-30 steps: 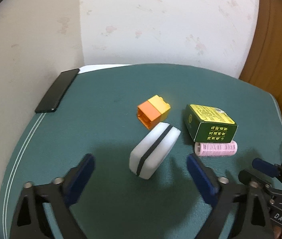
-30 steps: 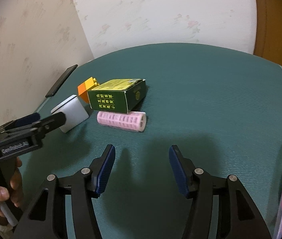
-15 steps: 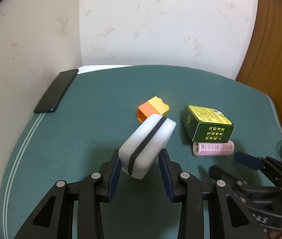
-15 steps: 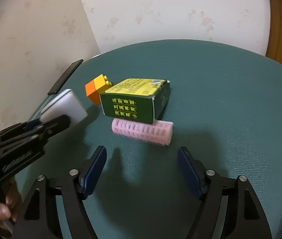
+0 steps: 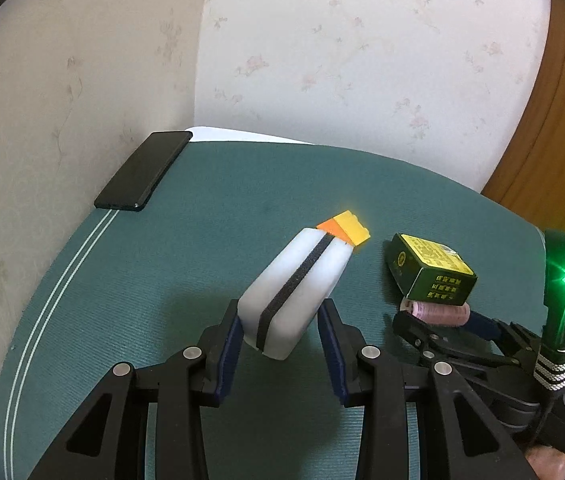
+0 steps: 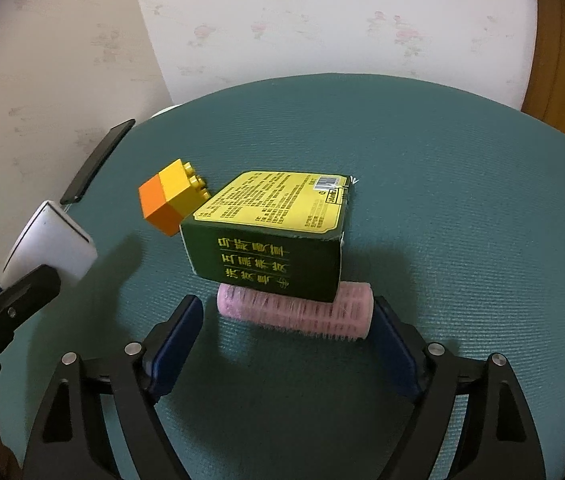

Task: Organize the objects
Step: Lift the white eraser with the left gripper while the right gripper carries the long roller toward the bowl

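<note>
Teal cloth covers the table (image 5: pixel 130 280), and on it the objects to organize lie close together. The left gripper (image 5: pixel 280 330) is now clamped on the white case with a black band (image 5: pixel 294 288); a second ago its fingers stood wide apart around that case, which lay flat on the cloth. Now the case sits tilted between the pads, and in the right wrist view it seems to be lifted clear of the cloth. So the first pick looks done, and I judge that the case is ready to be carried to its place. The right gripper (image 6: pixel 286 344) has come closer to the pink hair roller (image 6: pixel 296 310), and its jaws have just been opening. They now stand apart at both ends of the roller; the right pad is very near the roller's end, but I see no squeeze yet. The roller lies just in front of the green box (image 6: pixel 270 236), touching or almost touching it, and the orange and yellow brick (image 6: pixel 170 200) lies behind the box. A black phone (image 5: pixel 144 170) rests at the table edge by the wall. The next move is probably to close on the roller without pushing the box.
</note>
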Available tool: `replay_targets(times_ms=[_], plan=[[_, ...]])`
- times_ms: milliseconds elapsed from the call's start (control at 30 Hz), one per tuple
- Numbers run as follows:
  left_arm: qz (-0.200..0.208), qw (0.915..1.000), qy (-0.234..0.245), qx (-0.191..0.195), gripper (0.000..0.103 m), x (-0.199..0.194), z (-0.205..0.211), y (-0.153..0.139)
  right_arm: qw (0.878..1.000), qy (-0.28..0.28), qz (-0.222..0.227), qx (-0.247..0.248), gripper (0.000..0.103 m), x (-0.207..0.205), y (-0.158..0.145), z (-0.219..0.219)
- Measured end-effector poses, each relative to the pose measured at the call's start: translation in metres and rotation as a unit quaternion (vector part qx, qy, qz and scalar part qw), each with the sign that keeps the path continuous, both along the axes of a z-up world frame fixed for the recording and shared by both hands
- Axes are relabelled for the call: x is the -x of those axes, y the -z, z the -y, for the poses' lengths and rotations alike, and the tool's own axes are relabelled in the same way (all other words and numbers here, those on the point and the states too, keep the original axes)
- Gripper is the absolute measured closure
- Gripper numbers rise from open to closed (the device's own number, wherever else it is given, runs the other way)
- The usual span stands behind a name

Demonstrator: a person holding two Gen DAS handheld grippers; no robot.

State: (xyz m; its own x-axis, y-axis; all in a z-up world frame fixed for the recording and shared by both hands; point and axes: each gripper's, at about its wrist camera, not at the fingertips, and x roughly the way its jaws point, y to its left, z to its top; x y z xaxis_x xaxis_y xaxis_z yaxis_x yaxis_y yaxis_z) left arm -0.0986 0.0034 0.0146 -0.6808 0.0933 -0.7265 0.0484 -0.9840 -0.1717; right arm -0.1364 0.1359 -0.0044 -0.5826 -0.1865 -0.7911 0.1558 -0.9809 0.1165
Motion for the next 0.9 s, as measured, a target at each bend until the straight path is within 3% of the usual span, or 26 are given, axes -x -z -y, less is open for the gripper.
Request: replay_targets(times_ms=[100, 900], plan=[[0.002, 1.0000, 0.003, 0.000, 0.063, -0.001, -0.002, 0.001, 1.000, 0.004, -0.003, -0.013, 0.029, 0.000, 0.000, -0.002], [-0.003, 0.9986, 0.052, 0.005, 0.063, -0.008, -0.021, 0.002, 0.999, 0.015, -0.031, 0.012, 0.029, -0.067, -0.010, -0.042]])
